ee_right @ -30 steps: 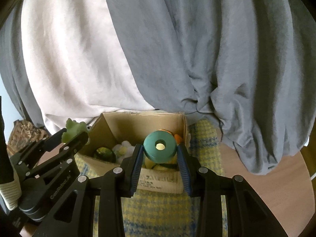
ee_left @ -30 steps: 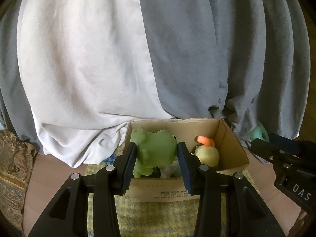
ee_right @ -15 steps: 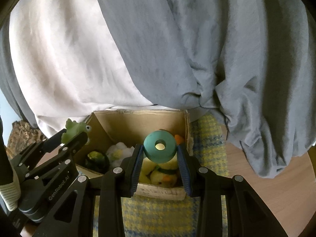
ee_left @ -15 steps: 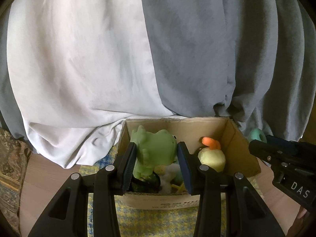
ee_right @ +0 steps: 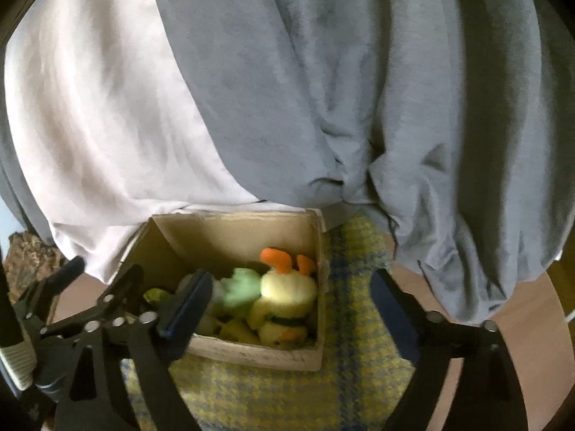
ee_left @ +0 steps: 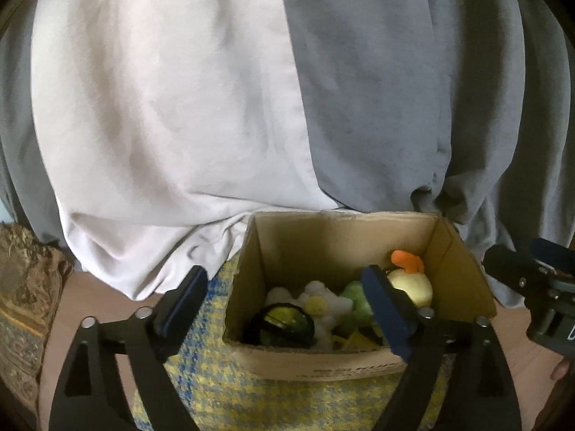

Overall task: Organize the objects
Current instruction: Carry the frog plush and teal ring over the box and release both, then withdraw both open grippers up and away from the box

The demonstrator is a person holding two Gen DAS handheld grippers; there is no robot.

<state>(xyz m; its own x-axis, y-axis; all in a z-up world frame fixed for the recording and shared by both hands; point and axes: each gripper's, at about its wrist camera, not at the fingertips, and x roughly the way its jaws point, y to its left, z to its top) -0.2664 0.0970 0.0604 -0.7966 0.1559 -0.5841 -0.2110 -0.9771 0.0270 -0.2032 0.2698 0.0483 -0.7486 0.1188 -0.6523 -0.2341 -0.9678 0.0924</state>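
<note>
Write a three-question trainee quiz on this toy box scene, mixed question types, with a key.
1. True or false: the left gripper is shut on a toy.
2. The yellow plush duck with orange tuft lies: A) inside the brown cardboard box B) on the yellow-blue checked cloth C) in the right gripper.
3. Fill in: both grippers' jaws stand ____.

Key: 1 false; 2 A; 3 open.
</note>
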